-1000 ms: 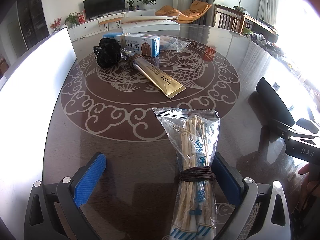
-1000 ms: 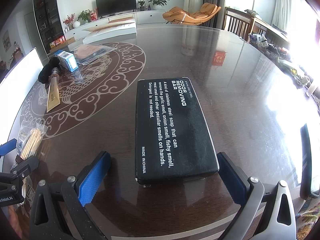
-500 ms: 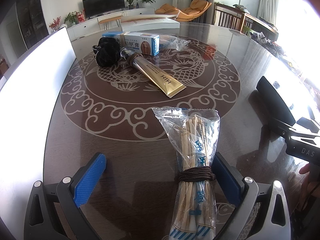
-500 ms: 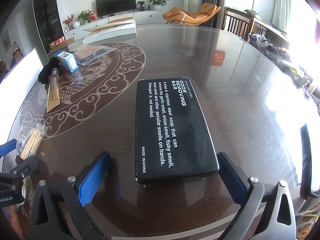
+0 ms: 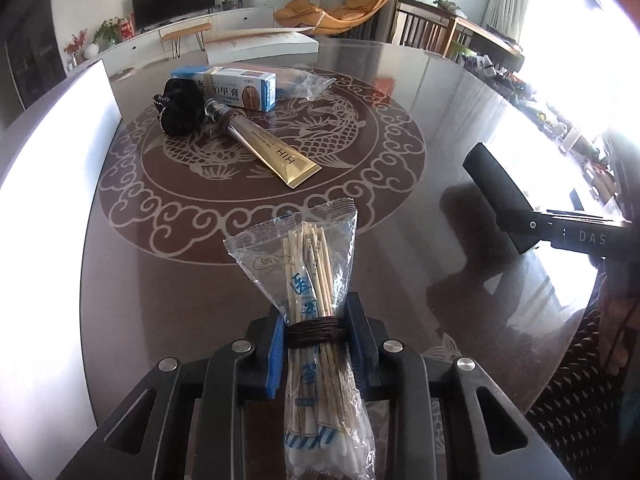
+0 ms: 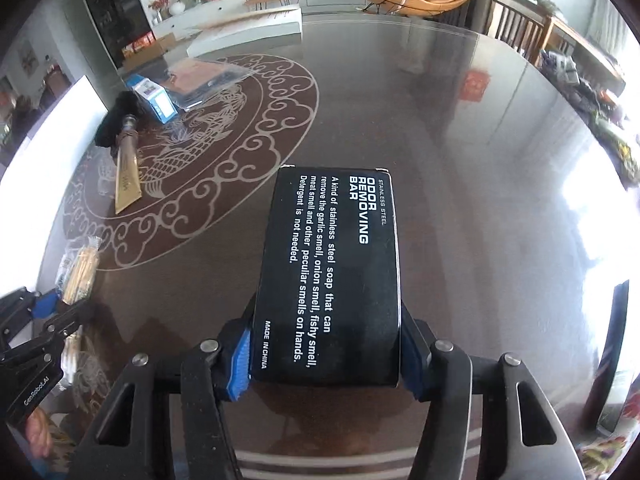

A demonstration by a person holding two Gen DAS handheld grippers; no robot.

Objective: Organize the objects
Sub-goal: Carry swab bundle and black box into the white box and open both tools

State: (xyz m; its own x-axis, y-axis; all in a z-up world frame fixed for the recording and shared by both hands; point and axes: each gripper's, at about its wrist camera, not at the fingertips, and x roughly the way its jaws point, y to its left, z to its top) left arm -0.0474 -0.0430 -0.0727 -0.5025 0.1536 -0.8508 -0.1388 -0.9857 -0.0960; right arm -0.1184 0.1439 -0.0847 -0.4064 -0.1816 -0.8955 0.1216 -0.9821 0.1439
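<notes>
A: Two grips just closed. The left hand-held gripper has pinched the clear plastic bag of wooden cotton swabs at its dark string tie; the right hand-held gripper has clamped the black cardboard soap box by its near end.

B: Both sit low over the glossy dark round desk. Lift straight and keep each level so nothing slips. Both point steeply down.
</notes>
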